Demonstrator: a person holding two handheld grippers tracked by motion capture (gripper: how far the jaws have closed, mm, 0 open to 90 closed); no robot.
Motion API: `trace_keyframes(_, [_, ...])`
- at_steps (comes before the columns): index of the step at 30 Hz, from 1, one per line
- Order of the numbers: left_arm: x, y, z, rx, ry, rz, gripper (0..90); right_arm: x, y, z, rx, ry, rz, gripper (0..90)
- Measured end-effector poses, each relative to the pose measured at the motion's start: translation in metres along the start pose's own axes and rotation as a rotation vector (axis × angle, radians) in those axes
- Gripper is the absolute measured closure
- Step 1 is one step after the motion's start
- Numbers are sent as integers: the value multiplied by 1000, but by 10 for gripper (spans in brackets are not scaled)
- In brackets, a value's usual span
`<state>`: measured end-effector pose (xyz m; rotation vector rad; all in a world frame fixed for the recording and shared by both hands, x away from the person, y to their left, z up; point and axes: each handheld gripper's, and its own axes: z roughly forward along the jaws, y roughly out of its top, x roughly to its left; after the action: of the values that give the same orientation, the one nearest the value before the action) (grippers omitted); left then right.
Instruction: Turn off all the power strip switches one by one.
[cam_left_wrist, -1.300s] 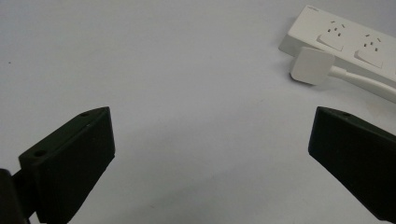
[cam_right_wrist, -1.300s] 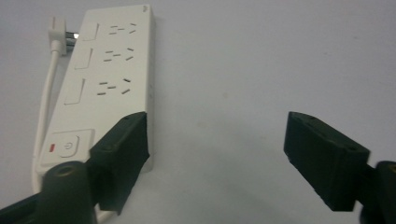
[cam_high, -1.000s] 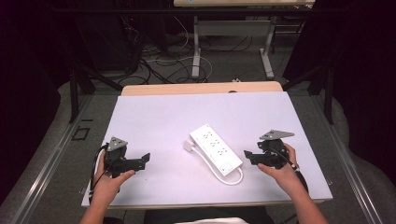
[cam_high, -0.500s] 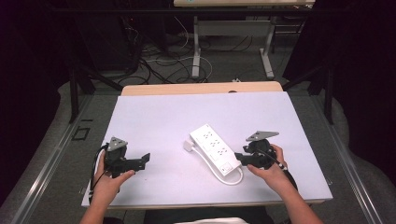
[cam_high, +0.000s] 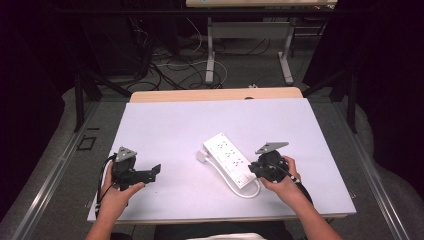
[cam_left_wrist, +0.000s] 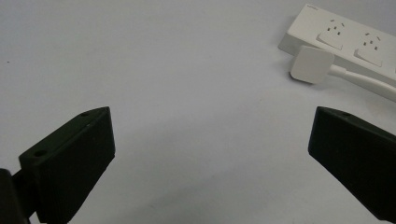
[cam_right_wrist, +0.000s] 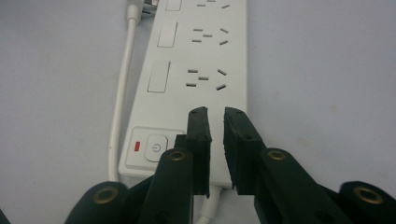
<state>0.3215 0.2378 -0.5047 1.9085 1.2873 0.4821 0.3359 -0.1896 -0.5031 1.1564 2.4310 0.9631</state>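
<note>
- High view: I see the white power strip (cam_high: 229, 159) lying at an angle right of the counter (cam_high: 165, 125) middle, its cable (cam_high: 248, 190) looping round the near end. My right claw (cam_high: 251, 170) sits at that near end, by the switch; from up here I cannot tell its jaw gap. My left claw (cam_high: 155, 170) rests well apart from the strip, near the counter's left front, jaws spread and holding nothing.
- Left gripper view: both black jaws stand wide apart over bare counter. At top right I see the strip's far end (cam_left_wrist: 345, 35) and its flat white plug (cam_left_wrist: 311, 64) lying just beside it, unplugged. There is tiny lettering at the strip's corner, too small to read.
- Right gripper view: my right claw (cam_right_wrist: 215, 116) hovers over the strip's near end (cam_right_wrist: 187, 107), jaws nearly pressed together with a narrow slit between them, pinching nothing. The power button (cam_right_wrist: 156, 147), marked with the standby symbol, lies just left of the tips, with a red indicator (cam_right_wrist: 137, 146) beside it. I count 3 socket groups ahead, each with a blank rectangular key. No brand name is readable.
- My judgement: the step is pressing that button. To do it well I would keep the jaws together, shift the tips slightly left over the symbol, and press straight down, lightly, so the strip does not slide or tip.
</note>
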Motion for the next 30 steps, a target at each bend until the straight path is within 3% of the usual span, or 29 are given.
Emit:
trace_keyframes(4, [0,0,0,2,3,1,5,6,1,6,19,16,-10,900])
trace_keyframes(10, [0,-1,2,-7,4,-10,6,13,0,13,57,39,-6,900])
trace_keyframes(16, [0,-1,2,0,5,-10,6,19,0,17,68,58,-37,900])
trace_keyframes(19, [0,-1,2,1,5,-10,6,23,1,19,99,64,-58,900])
trace_keyframes(30, [1,-1,1,3,5,-3,6,27,0,23,100,71,-55,900])
